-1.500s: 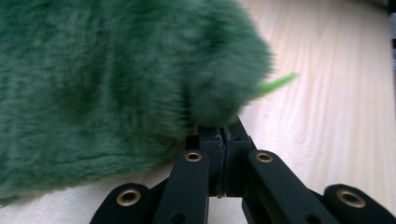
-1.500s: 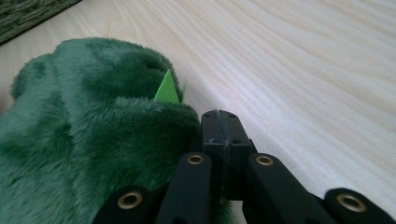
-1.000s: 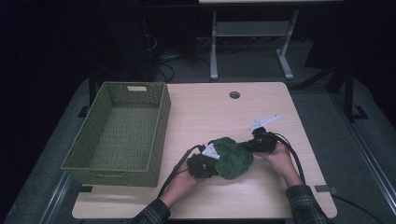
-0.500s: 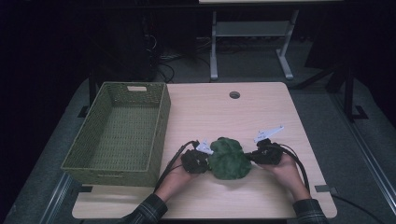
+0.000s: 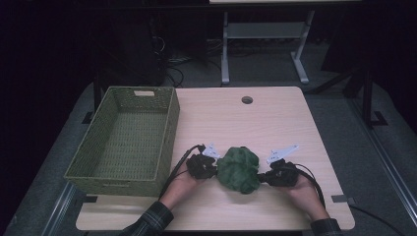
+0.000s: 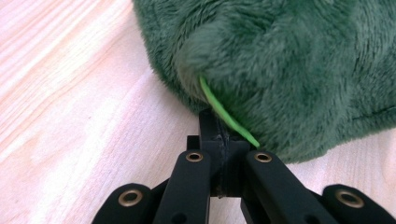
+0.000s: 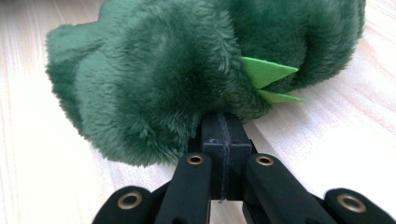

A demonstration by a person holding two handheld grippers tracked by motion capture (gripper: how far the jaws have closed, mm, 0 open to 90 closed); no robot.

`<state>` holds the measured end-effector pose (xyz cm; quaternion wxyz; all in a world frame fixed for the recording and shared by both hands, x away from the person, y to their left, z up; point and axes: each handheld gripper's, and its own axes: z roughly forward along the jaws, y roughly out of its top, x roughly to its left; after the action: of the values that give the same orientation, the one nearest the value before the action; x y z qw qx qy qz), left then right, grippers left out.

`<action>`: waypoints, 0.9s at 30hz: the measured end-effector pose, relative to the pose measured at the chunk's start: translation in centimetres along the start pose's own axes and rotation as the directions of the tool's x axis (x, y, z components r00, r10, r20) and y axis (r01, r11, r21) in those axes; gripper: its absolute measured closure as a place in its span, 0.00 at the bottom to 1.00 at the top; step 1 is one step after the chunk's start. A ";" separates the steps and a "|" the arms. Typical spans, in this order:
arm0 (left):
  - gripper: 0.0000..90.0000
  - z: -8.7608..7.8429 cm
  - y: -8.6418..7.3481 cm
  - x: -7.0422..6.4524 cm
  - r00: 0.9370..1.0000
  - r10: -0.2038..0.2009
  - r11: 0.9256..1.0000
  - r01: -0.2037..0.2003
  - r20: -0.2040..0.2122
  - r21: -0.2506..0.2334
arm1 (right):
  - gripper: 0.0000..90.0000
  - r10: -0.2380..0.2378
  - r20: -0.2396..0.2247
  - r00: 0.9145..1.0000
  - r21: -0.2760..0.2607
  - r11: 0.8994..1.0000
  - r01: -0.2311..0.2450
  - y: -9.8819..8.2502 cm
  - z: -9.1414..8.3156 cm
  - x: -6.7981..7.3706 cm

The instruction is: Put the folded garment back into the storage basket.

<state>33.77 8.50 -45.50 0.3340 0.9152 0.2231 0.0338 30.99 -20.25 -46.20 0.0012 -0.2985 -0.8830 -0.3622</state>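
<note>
A dark green plush toy (image 5: 238,169) lies bunched on the wooden table (image 5: 246,128) near its front edge, between my two grippers. My left gripper (image 5: 215,169) meets its left side, jaws shut on the fur's edge beside a light green felt strip (image 6: 224,112). In the left gripper view the plush (image 6: 289,60) rises just beyond the closed gripper (image 6: 217,123). My right gripper (image 5: 261,177) pinches the toy's right side. In the right gripper view its closed tips (image 7: 222,123) sink into the plush (image 7: 163,70), next to two felt points (image 7: 266,70).
An empty olive woven basket (image 5: 169,130) stands on the table's left side, close to my left hand. A round cable hole (image 5: 247,100) sits near the far edge. Cables trail from both grippers toward the front edge. Dark floor and a desk frame lie beyond.
Both hands drew slightly toward the front edge, the right gripper coming down and nearer. The plush shifted a little with them and now sits squeezed between the grippers.
</note>
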 end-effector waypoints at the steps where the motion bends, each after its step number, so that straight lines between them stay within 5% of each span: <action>1: 1.00 -0.1 0.0 0.0 1.000 -0.007 1.000 0.007 0.000 -0.002 | 1.00 0.000 0.003 1.000 -0.001 1.000 0.000 -0.1 0.0 0.0; 8: 0.99 -1.0 -0.2 0.2 1.000 -0.025 1.000 0.025 0.009 -0.020 | 0.99 0.017 0.029 0.999 -0.039 0.999 -0.016 -0.7 -1.3 0.3; 14: 0.88 -2.5 -0.3 0.0 1.000 -0.031 0.999 0.031 -0.006 -0.022 | 0.72 0.080 0.102 0.992 -0.100 0.993 -0.070 -2.6 -3.2 -0.7; 19: 0.59 -3.4 0.2 -0.4 1.000 -0.022 0.999 0.022 -0.006 -0.023 | 0.44 0.120 0.180 0.976 -0.103 0.989 -0.103 -4.1 -3.7 -1.1; 27: 0.29 -4.2 1.7 -1.6 0.997 0.066 0.997 -0.065 0.036 -0.047 | 0.11 0.144 0.318 0.937 -0.100 0.988 -0.118 -5.5 -3.5 -2.4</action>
<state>32.14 9.16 -41.04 0.3577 0.9146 0.1858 0.0327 29.30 -26.82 -47.59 -0.1318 -0.4120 -0.8343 -0.3418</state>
